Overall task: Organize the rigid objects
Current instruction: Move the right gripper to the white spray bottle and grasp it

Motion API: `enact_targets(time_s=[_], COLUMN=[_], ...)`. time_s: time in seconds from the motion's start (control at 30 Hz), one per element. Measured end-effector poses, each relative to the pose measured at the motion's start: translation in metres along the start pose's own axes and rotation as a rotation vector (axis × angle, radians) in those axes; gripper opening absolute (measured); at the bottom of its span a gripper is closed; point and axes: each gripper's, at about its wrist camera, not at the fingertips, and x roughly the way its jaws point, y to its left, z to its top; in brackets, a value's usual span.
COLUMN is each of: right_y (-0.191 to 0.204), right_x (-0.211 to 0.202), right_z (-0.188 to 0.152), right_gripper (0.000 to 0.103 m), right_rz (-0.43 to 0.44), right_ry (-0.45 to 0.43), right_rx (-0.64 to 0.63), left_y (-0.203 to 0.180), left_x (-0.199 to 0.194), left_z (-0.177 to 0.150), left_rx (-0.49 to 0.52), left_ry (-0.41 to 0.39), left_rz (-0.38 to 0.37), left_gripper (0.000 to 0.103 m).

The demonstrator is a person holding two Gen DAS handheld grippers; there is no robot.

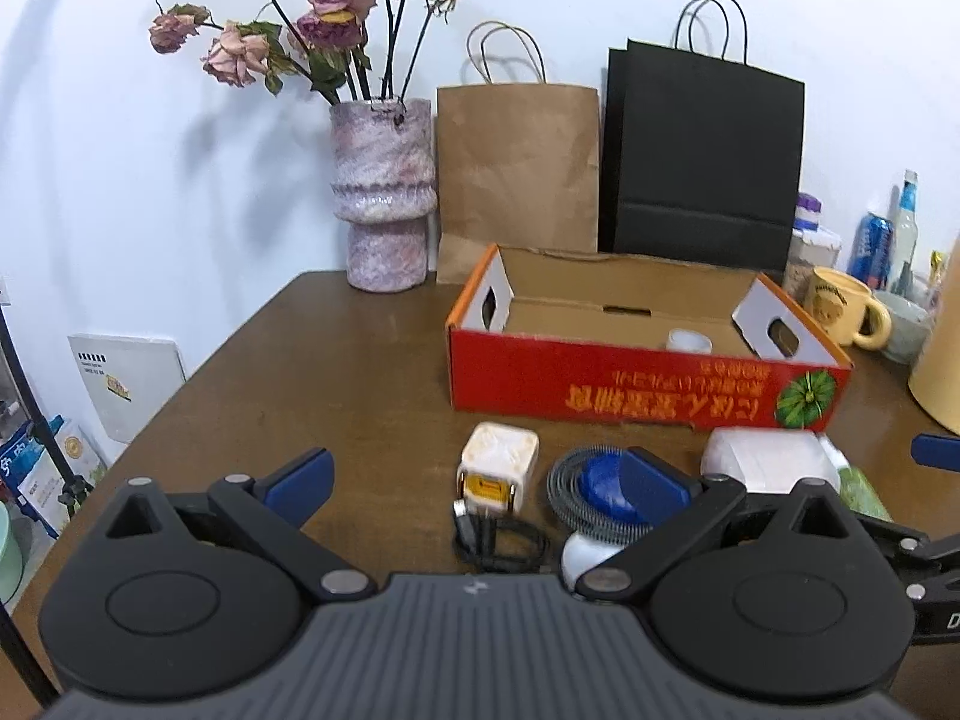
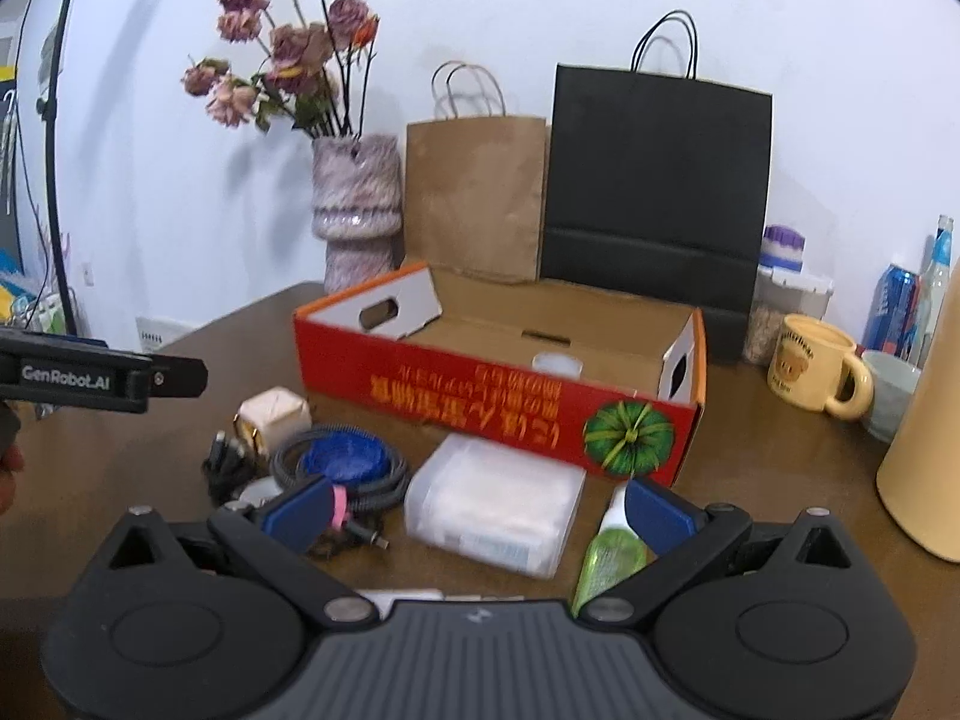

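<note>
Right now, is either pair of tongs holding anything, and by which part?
Nothing is held. The left tongs and right tongs are both open above the brown wooden table.

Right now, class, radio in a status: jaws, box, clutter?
Both grippers open, empty. Red box holds one white item. Charger, clear case outside. Nothing blocking.

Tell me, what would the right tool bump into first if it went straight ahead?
Probably the clear plastic box, which lies between the right tool's open fingers. The red cardboard box is behind it. Depth is hard to judge.
</note>
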Motion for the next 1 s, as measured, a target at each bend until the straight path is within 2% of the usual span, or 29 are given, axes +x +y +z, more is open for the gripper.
enact_targets(time_s=[0.43, 0.7, 1.0], right_y=[0.016, 0.019, 0.016], right_x=[0.011, 0.026, 0.048], right_z=[-0.025, -0.026, -0.027], right_gripper=[0.103, 0.103, 0.103], right_rz=[0.042, 0.072, 0.081], right_ry=[0.069, 0.106, 0.164], right_rx=[-0.046, -0.073, -0.061], left_y=[0.010, 0.017, 0.022], left_x=[0.000, 0.003, 0.007], left_z=[-0.033, -0.037, -0.036], left_rx=[0.030, 0.008, -0.022], left_ry=[0.047, 0.057, 0.068], left_rz=[-0.026, -0.056, -0.049], left_gripper=[0.103, 0.103, 0.103])
